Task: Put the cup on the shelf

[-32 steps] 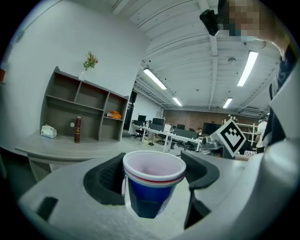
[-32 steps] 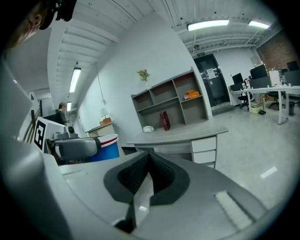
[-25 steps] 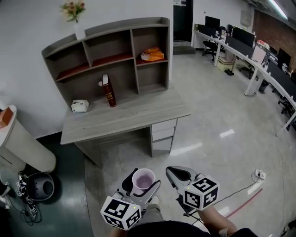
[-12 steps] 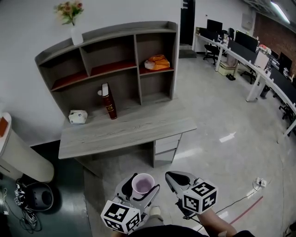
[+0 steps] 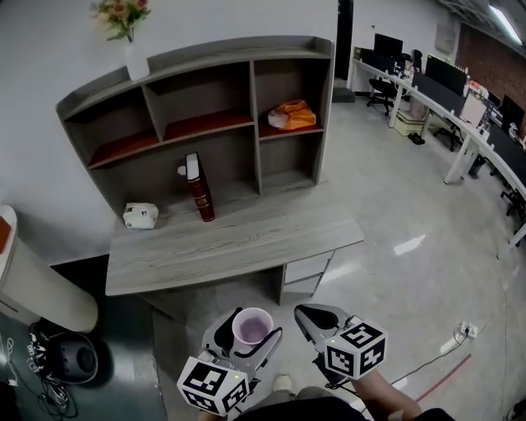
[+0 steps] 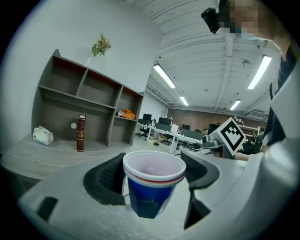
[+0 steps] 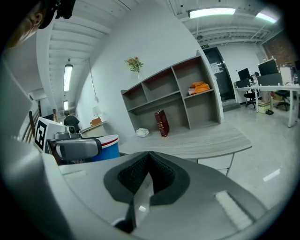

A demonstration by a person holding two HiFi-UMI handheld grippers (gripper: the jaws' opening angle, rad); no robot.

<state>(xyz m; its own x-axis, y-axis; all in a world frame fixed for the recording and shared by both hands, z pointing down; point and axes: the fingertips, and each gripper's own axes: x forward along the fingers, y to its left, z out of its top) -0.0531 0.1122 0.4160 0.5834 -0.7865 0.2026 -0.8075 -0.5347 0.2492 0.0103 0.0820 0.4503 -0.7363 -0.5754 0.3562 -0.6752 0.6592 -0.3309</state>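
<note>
A paper cup (image 6: 152,185), blue with a red stripe, white rim and pale inside, stands upright between the jaws of my left gripper (image 6: 151,176), which is shut on it. In the head view the cup (image 5: 251,327) and left gripper (image 5: 246,339) are at the bottom centre, above the floor in front of the desk. My right gripper (image 5: 316,316) is beside it on the right, its black pads (image 7: 149,178) closed together with nothing between them. The grey shelf unit (image 5: 209,123) stands on the desk (image 5: 234,242) ahead.
On the desk stand a dark red book (image 5: 200,189) and a small white object (image 5: 140,215). An orange item (image 5: 292,115) lies in a right shelf compartment. A vase of flowers (image 5: 123,20) tops the shelf. Office desks and chairs (image 5: 444,90) line the right side.
Both grippers and the cup have come closer to the desk; the desk and shelf now sit larger and lower in the head view. The grip on the cup is unchanged.
</note>
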